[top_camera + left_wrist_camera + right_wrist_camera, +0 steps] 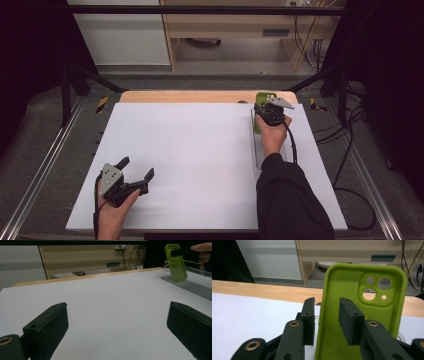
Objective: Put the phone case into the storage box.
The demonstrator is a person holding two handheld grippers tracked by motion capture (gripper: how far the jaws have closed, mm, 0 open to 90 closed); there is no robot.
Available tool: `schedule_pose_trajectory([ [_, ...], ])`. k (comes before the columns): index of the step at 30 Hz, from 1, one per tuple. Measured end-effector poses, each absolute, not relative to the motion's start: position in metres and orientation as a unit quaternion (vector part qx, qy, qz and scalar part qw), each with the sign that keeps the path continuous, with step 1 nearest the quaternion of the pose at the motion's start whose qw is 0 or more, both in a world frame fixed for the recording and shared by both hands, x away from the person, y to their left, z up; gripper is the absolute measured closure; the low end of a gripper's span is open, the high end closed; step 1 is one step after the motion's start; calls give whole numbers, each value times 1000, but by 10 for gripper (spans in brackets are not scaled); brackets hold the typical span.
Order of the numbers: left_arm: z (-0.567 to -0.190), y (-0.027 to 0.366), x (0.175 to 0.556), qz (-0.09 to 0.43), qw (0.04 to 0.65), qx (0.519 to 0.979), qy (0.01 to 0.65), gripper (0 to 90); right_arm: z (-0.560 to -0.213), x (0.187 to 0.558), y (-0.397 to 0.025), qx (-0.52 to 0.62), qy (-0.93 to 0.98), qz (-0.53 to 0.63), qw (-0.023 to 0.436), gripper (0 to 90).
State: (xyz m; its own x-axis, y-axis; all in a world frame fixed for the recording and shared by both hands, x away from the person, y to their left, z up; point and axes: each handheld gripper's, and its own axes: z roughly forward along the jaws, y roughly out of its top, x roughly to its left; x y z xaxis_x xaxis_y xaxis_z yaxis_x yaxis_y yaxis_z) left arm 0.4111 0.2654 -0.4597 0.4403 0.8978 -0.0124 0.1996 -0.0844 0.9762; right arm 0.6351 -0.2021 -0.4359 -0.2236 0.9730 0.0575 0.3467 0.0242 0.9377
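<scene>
A person works at a white surface (200,155) with a hand-held gripper in each hand.

The right hand-held gripper (264,111) is reached out to the far right part of the surface. It is at a lime green phone case (359,312) that stands upright. In the right gripper view, the case's open inner side faces the camera, with the camera cut-out at the upper right. The left edge of the case sits between the two black jaws: one jaw is outside the case, to its left, and the other is inside the hollow of the case. The jaws are narrow, set either side of that edge wall, but whether they actually press on it cannot be told.

In the left gripper view, the phone case (175,262) shows far off to the upper right, leaning in a clear plastic stand (190,281) shaped like a long low tray. The right hand-held gripper's dark tip (181,251) meets the top of the case there, with the person's fingers (203,251) just behind it.

The left hand-held gripper (136,172) is held low over the near left part of the surface, well apart from the case and the stand. Its jaws are spread wide, with bare white surface between them.

Beyond the surface's far wooden edge (200,96) there is a pale cabinet (122,35) and a wooden shelf unit (235,25).
</scene>
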Motion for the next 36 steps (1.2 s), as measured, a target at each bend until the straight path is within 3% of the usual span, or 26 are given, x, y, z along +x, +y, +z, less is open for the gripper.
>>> schedule_pose_trajectory([
  [36,-461,266,414,329,534,655,421,28,-401,622,-206,488,659,423,385,399],
])
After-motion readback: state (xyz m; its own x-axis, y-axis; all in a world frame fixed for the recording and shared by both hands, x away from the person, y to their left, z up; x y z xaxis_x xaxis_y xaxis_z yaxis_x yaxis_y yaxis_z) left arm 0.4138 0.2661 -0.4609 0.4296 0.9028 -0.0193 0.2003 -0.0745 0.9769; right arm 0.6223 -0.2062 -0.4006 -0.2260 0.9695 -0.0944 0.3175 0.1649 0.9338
